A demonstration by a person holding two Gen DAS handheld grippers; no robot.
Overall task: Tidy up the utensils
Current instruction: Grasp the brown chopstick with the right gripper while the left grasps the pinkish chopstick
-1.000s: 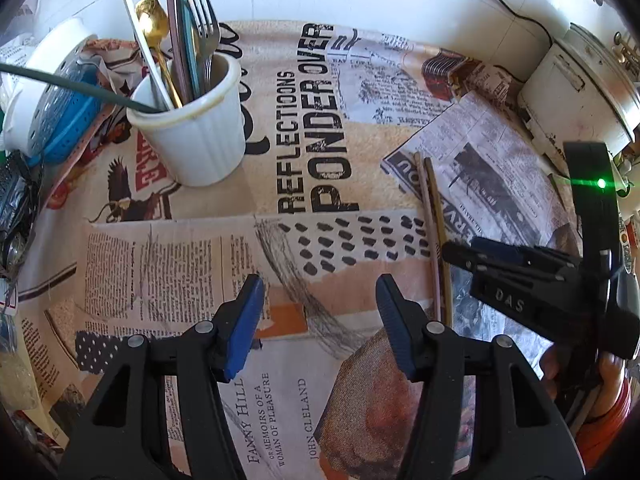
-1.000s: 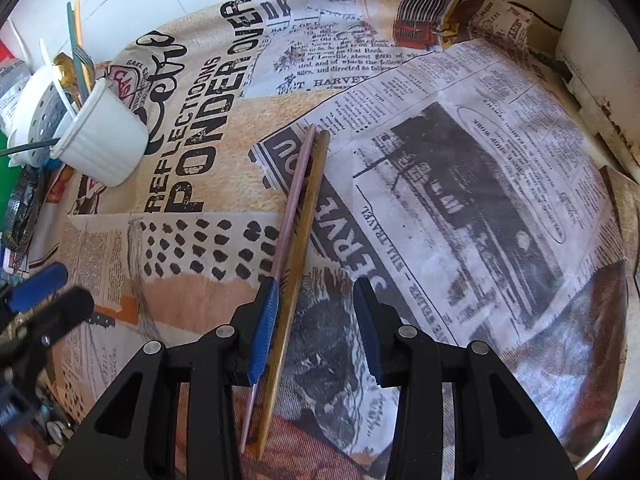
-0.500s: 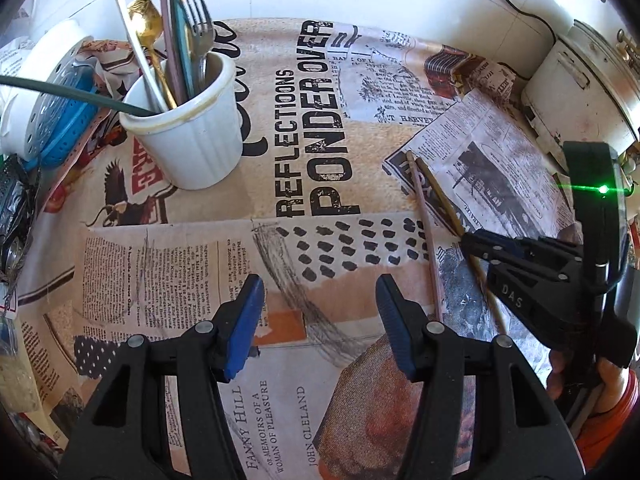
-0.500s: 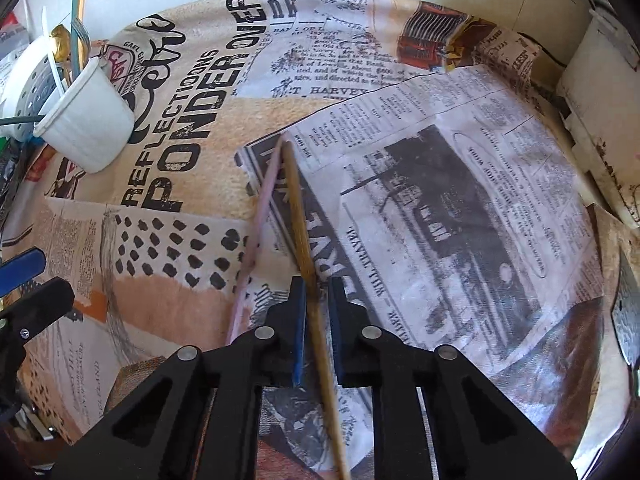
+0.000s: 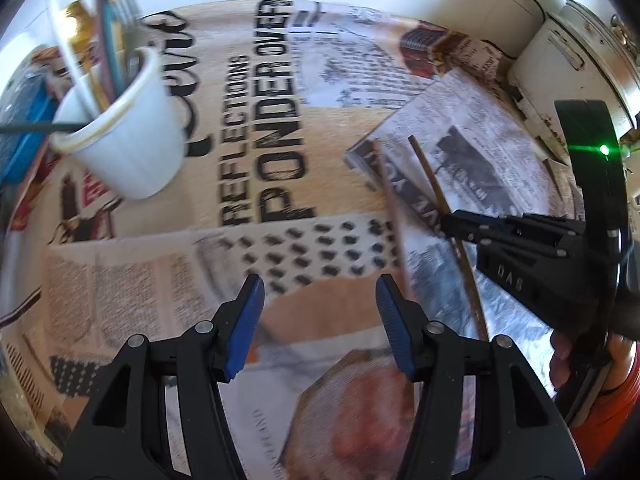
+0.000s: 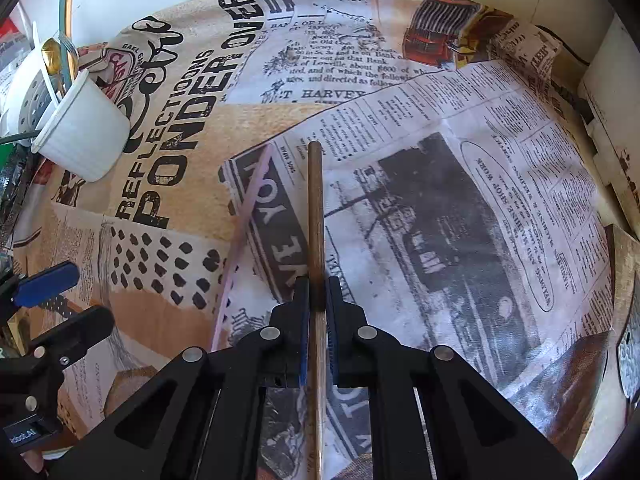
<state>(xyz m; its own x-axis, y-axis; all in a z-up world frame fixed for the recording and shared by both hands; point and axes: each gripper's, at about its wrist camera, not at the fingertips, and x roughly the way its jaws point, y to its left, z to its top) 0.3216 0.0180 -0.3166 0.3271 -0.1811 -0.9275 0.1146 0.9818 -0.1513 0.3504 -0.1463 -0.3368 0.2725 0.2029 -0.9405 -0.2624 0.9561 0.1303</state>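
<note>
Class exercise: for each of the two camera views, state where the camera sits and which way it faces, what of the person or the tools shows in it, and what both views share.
Left wrist: on the left gripper, looking steeply down at the tablecloth; its open jaws show, plus the right gripper and a hand.
Right wrist: on the right gripper, looking steeply down; jaws shut on the brown chopstick.
Shared: white cup, pink chopstick, brown chopstick.

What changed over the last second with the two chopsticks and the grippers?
The right gripper has just closed on the brown chopstick, swinging it away from the pink chopstick, which was beside it and stays on the tablecloth. The left gripper shifted towards the pink chopstick, open and empty as before. The white cup of utensils stayed put.
</note>
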